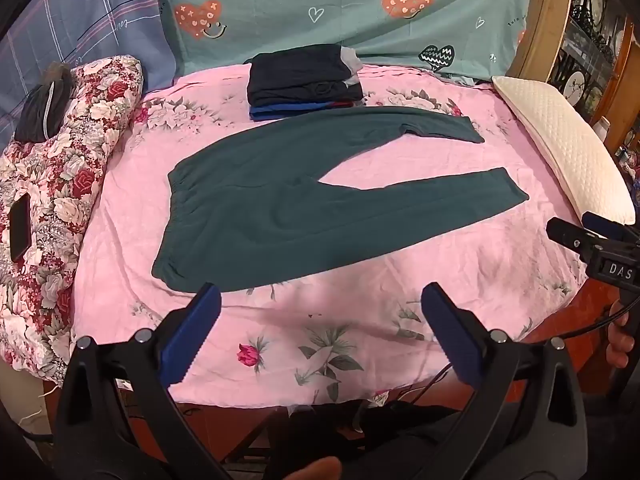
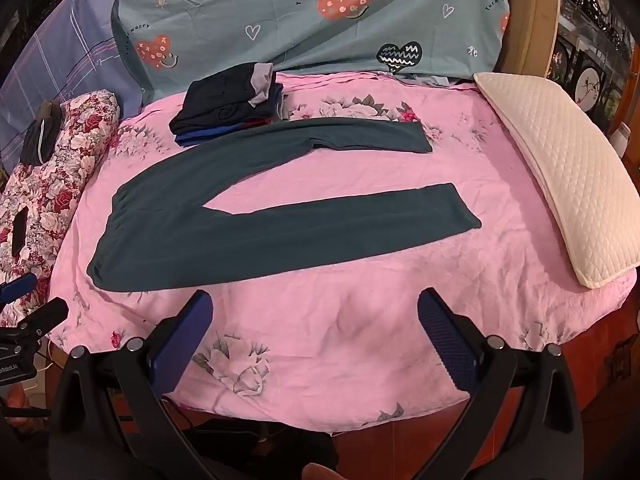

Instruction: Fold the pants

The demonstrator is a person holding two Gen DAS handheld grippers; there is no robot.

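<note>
Dark green pants point(image 1: 280, 208) lie flat on the pink floral sheet point(image 1: 320, 340), waistband to the left, both legs spread apart in a V toward the right. They also show in the right wrist view point(image 2: 240, 232). My left gripper point(image 1: 320, 300) is open and empty, held above the near edge of the bed, just short of the pants' waist corner. My right gripper point(image 2: 316, 308) is open and empty, also at the near edge, in front of the near leg. The right gripper shows at the right edge of the left wrist view point(image 1: 576, 232).
A stack of folded dark clothes point(image 1: 304, 84) sits at the far side, touching the far leg. A white pillow point(image 2: 560, 168) lies at the right. A floral quilt roll point(image 1: 60, 184) with a black phone point(image 1: 20, 228) lies at the left. Teal bedding point(image 1: 340, 12) stands behind.
</note>
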